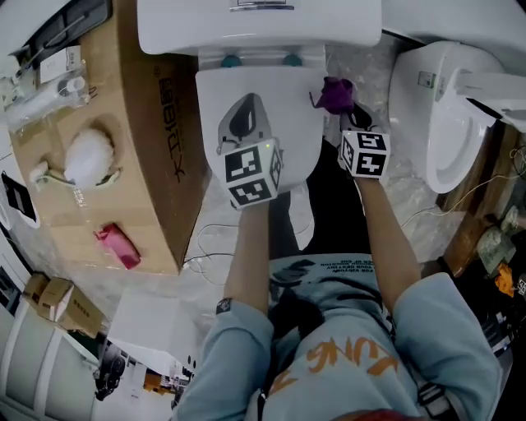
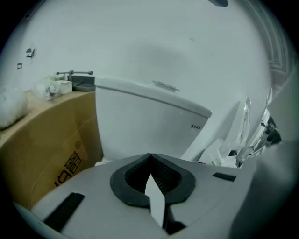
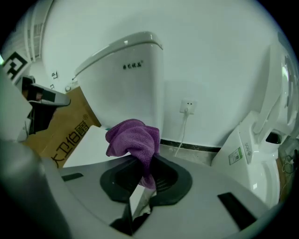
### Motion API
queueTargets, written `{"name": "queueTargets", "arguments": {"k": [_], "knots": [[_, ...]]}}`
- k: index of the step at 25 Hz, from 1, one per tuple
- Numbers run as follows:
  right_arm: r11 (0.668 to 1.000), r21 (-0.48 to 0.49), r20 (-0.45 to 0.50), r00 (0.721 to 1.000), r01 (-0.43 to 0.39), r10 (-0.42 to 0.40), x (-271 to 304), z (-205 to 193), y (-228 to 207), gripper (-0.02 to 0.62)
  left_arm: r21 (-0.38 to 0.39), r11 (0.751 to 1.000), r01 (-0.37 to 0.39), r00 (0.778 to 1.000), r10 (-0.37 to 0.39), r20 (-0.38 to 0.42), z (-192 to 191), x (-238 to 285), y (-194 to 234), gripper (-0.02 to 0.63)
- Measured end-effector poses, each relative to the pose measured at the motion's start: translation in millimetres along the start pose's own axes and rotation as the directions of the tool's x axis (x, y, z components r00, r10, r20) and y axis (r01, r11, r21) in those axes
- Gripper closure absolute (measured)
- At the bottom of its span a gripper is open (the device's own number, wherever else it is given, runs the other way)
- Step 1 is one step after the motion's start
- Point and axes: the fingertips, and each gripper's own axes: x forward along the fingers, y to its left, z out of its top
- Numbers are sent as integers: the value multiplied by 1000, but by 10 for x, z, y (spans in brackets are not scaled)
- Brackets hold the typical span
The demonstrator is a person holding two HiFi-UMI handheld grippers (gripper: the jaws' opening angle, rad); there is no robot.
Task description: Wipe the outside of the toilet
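Observation:
A white toilet stands straight ahead with its lid (image 1: 288, 115) down and its tank (image 1: 259, 25) behind. My right gripper (image 1: 341, 111) is shut on a bunched purple cloth (image 1: 335, 94), held at the lid's right rear edge near the tank. In the right gripper view the cloth (image 3: 133, 140) sticks up out of the jaws, with the tank (image 3: 126, 79) beyond. My left gripper (image 1: 244, 115) hovers over the left half of the lid, jaws shut with nothing in them. Its own view faces the tank (image 2: 140, 121).
A large cardboard box (image 1: 156, 164) stands tight against the toilet's left side, with a white fluffy brush (image 1: 86, 156) and a pink object (image 1: 117, 245) on top. A second white toilet (image 1: 448, 115) stands to the right. A wall socket and cable (image 3: 188, 106) sit behind.

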Motion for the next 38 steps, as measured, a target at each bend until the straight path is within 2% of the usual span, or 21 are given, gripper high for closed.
{"name": "queueTargets", "arguments": {"k": [5,8,11,14,20,24,28,33,38], "knots": [[988,132,72,995,-76,67,-463,407,442,534,25,999,-41,998,40,58,406,-655,218,581],[972,192,149,983,-138,110,-733,788,778,534,-21,998,-51,992,53,112,684,-1025,341,581],[963,180,242,958,-202,155,-999,1240,1135,532,-78,995,-62,982,75,171,939,-1346,463,581],[957,143,321,927,-252,196,-1269,1667,1473,532,-68,994,-86,969,100,225,1216,-1633,563,581],[945,80,462,852,-318,247,-1882,2383,1982,531,-38,994,-107,930,114,349,1829,-2237,635,581],[944,14,538,798,-331,272,-2252,2769,2180,532,-22,995,-100,902,100,420,2144,-2565,581,581],[942,-85,600,739,-324,308,-2675,3152,2308,531,29,995,-96,862,69,502,2592,-2902,491,581],[931,-206,670,650,-301,358,-3210,3570,2421,531,76,992,-96,820,35,571,3019,-3227,355,581],[931,-262,715,597,-254,365,-3651,3910,2413,532,134,985,-108,772,-2,636,3365,-3508,126,581]]}}
